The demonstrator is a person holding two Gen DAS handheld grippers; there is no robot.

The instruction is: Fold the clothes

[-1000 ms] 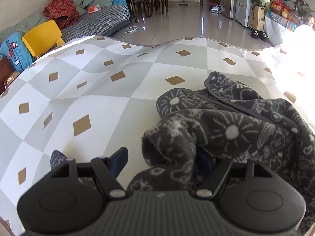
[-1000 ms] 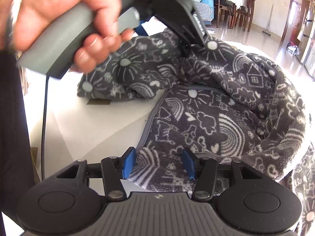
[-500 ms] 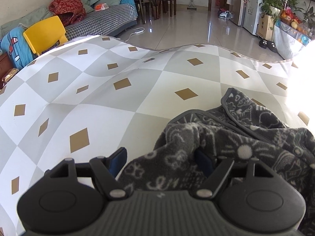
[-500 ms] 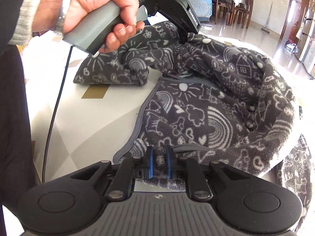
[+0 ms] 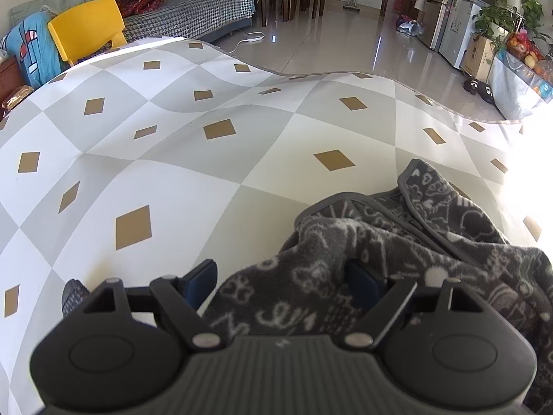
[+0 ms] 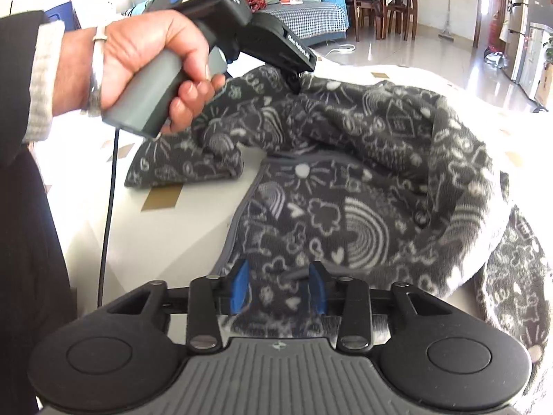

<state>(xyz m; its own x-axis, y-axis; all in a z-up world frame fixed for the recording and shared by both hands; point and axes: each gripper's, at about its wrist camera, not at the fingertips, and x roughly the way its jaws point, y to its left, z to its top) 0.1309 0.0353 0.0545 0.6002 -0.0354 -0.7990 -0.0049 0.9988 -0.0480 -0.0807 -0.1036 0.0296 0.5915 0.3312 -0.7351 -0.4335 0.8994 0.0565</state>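
Lying bunched, patterned fleece garment (image 6: pixel 345 180)

left wrist: down, close | right wrist: same (perhaps) | shared: fleece garment (image 5: pixel 397 259)

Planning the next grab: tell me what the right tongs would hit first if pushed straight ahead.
The grey patterned fleece. Its hem already lies between the fingers of the right tongs, whose jaws have just been opening and stand apart without pressing it. Pushed on, they would likely run into the garment's bunched body, though depth is unclear.
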